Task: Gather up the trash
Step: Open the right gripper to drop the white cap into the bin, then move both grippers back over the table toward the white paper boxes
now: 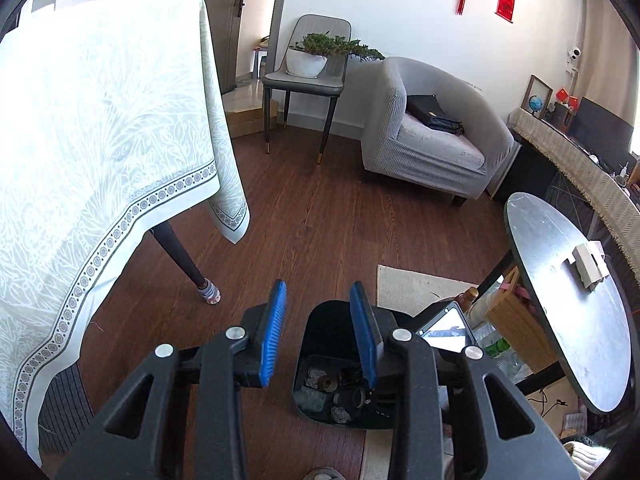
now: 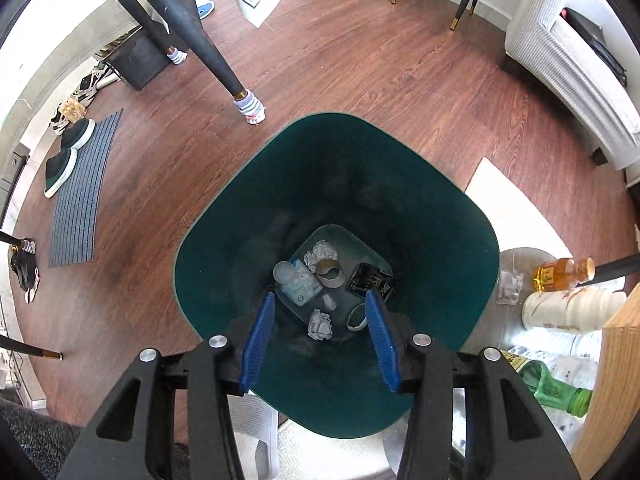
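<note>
A dark green trash bin [image 2: 240, 216] stands on the wood floor; in the left wrist view it looks black [image 1: 324, 320]. On its bottom lie crumpled paper balls [image 2: 320, 325], a cardboard tape ring [image 2: 330, 273], a tissue pack [image 2: 299, 282] and a black packet [image 2: 369, 278]. My right gripper [image 2: 321, 307] is open and empty, directly above the bin's mouth. My left gripper [image 1: 320, 295] is open and empty, higher up, over the bin's near-left side.
A table with a pale green cloth [image 1: 100, 128] and dark legs [image 2: 200, 36] stands left. A round grey side table [image 1: 568, 304], bottles [image 2: 568, 308] and a wooden box [image 2: 612, 380] stand right. Armchair [image 1: 432, 136], chair with plant [image 1: 308, 64], doormat and shoes [image 2: 80, 184].
</note>
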Demonstrator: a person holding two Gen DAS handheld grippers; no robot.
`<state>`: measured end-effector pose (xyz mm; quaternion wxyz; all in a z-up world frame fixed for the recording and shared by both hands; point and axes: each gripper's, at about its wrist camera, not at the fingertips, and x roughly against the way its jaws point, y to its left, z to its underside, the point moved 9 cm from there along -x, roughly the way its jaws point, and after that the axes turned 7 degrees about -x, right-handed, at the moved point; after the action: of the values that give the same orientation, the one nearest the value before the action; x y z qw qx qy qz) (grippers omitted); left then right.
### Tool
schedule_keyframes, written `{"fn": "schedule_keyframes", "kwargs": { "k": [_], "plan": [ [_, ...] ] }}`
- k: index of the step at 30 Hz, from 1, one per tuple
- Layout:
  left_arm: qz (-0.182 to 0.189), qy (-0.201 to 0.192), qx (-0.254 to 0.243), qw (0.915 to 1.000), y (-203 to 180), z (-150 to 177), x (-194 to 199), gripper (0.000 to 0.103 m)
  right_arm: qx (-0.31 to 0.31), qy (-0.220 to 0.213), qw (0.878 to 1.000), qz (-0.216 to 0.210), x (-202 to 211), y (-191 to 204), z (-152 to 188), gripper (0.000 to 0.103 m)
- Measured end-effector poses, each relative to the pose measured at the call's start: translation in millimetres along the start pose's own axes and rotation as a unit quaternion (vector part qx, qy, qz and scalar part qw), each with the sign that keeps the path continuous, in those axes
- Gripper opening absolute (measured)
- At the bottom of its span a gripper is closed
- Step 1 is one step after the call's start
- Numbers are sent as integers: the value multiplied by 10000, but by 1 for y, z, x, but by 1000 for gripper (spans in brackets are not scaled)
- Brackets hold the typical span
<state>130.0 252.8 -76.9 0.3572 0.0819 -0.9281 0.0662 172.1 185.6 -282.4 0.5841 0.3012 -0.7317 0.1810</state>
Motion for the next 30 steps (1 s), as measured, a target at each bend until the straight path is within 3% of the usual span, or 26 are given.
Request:
{"fn": "schedule_keyframes", "kwargs": {
  "k": [9,24,30],
  "plan": [
    [94,-314,24,9995,-14,-19,21,35,236,-147,9996,-47,20,9,-2,50],
    [-323,-633,59,9975,-8,-31,38,35,656,-1369,9869,-537,144,27,-16,50],
    [-274,-688,124,9972,-19,-37,39,35,546,-1861,9796,-532,190,6,-13,50]
  ]
}}
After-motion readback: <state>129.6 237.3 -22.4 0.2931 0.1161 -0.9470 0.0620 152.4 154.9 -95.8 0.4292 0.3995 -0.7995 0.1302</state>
